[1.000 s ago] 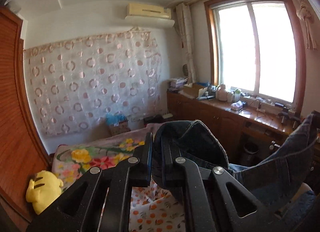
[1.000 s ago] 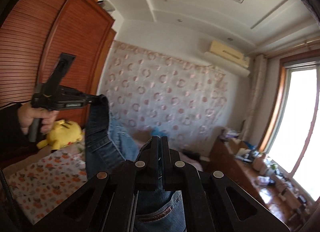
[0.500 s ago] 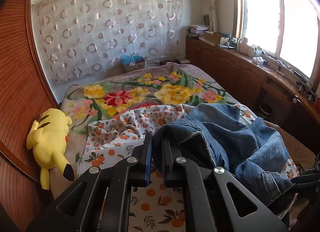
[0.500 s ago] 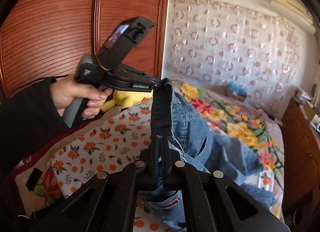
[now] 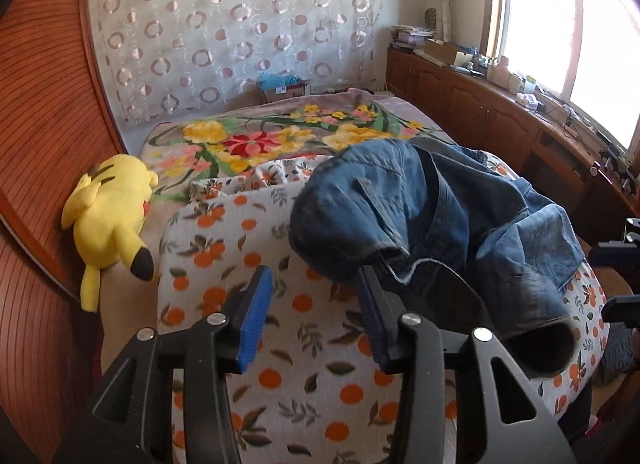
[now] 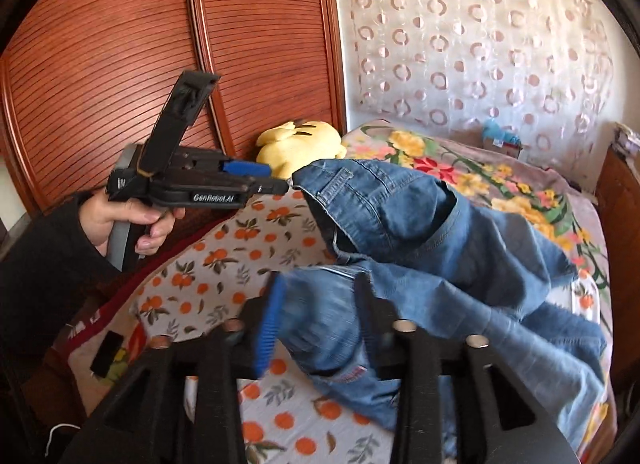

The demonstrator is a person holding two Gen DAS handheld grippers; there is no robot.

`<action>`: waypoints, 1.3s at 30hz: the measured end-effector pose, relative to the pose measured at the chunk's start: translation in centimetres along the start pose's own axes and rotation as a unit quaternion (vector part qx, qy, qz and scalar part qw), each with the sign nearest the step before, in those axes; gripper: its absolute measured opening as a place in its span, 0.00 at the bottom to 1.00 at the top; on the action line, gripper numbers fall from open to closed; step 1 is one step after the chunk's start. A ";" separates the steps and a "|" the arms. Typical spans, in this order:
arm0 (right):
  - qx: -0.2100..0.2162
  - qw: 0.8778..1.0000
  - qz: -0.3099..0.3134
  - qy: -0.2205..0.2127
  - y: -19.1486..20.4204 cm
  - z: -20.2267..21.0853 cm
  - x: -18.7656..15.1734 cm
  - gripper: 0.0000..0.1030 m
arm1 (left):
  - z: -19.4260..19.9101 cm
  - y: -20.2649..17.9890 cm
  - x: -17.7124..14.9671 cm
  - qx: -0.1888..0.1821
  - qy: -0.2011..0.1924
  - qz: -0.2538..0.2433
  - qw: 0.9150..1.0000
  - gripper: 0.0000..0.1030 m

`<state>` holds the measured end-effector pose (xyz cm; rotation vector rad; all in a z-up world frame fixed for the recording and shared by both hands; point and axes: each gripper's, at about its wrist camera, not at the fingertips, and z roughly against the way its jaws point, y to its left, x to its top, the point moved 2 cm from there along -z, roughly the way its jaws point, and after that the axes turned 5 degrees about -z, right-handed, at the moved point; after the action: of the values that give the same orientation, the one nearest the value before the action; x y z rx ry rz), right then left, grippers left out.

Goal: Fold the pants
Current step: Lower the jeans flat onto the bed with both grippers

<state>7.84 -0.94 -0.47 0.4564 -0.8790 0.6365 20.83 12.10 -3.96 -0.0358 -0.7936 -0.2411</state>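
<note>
Blue jeans (image 5: 436,220) lie crumpled in a heap on the orange-print bedsheet (image 5: 280,348). My left gripper (image 5: 314,312) is open, its right finger touching the jeans' near edge. In the right wrist view the jeans (image 6: 420,248) spread across the bed, and my right gripper (image 6: 320,320) is open with denim lying loose between its fingers. The left gripper (image 6: 276,180) also shows there, open, its tips at the jeans' waistband.
A yellow plush toy (image 5: 112,208) lies at the bed's left edge against the wooden wardrobe (image 6: 160,44). A floral blanket (image 5: 280,136) covers the far half of the bed. Wooden cabinets (image 5: 500,116) with clutter run under the window on the right.
Both grippers came down from holding the jeans in the air to the bed, then opened and let go. The jeans dropped into a heap on the sheet.
</note>
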 end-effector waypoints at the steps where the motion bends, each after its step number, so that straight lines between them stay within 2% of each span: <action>1: 0.000 1.000 -0.003 -0.001 -2.3 -0.4 -0.7 0.44 | 0.2 -0.2 -0.5 -0.004 -0.001 0.006 1.000 0.44; 4: -0.013 1.000 -0.009 -0.006 -4.3 0.7 -0.2 0.47 | 0.9 -1.0 -1.9 -0.017 -0.008 0.017 1.000 0.44; 5: -0.023 1.000 -0.009 -0.009 -4.6 1.8 -1.6 0.48 | 1.1 -1.3 -2.4 -0.020 -0.012 0.019 1.000 0.44; 9: -0.071 0.997 -0.017 -0.009 -5.4 1.6 -3.3 0.49 | 1.6 -3.2 -3.9 -0.049 -0.015 0.032 0.998 0.44; 13: -0.129 0.991 -0.040 -0.003 -8.6 1.3 -6.9 0.50 | 2.4 -5.1 -4.6 -0.079 -0.025 0.041 0.996 0.44; 16: -0.149 0.986 -0.078 0.009 -11.3 0.4 -9.2 0.50 | 1.9 -6.6 -5.4 -0.098 -0.019 0.044 0.994 0.45; 19: -0.163 0.981 -0.104 0.015 -13.0 -0.1 -10.5 0.50 | 0.6 -7.7 -6.5 -0.088 -0.005 0.039 0.995 0.45; 22: -0.165 0.979 -0.121 0.014 -13.6 -0.5 -10.9 0.50 | -0.7 -7.8 -7.7 -0.083 0.014 0.055 0.995 0.45; 25: -0.170 0.978 -0.121 0.020 -13.7 -1.0 -11.4 0.50 | -1.4 -7.7 -9.1 -0.094 0.025 0.079 0.992 0.45; 28: -0.168 0.978 -0.122 0.029 -13.8 -1.4 -11.5 0.50 | -1.2 -8.1 -10.2 -0.107 0.020 0.084 0.991 0.45; 31: -0.175 0.977 -0.123 0.016 -13.7 -1.2 -11.4 0.50 | -1.1 -8.6 -10.8 -0.120 0.022 0.081 0.989 0.38; 33: -0.178 0.976 -0.124 0.013 -13.6 -0.9 -11.4 0.50 | -1.2 -8.9 -11.1 -0.120 0.028 0.074 0.990 0.17; 35: -0.181 0.976 -0.123 0.009 -13.5 -1.0 -11.6 0.50 | -1.1 -9.2 -11.2 -0.123 0.030 0.067 0.990 0.08; 39: -0.182 0.975 -0.126 0.014 -13.3 -1.0 -12.1 0.50 | 0.0 -9.9 -11.1 -0.123 0.023 0.048 0.991 0.03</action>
<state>11.71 -13.91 -12.37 0.2213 -0.8710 0.2398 11.09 4.74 -12.43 -0.2984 -0.7102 -0.2462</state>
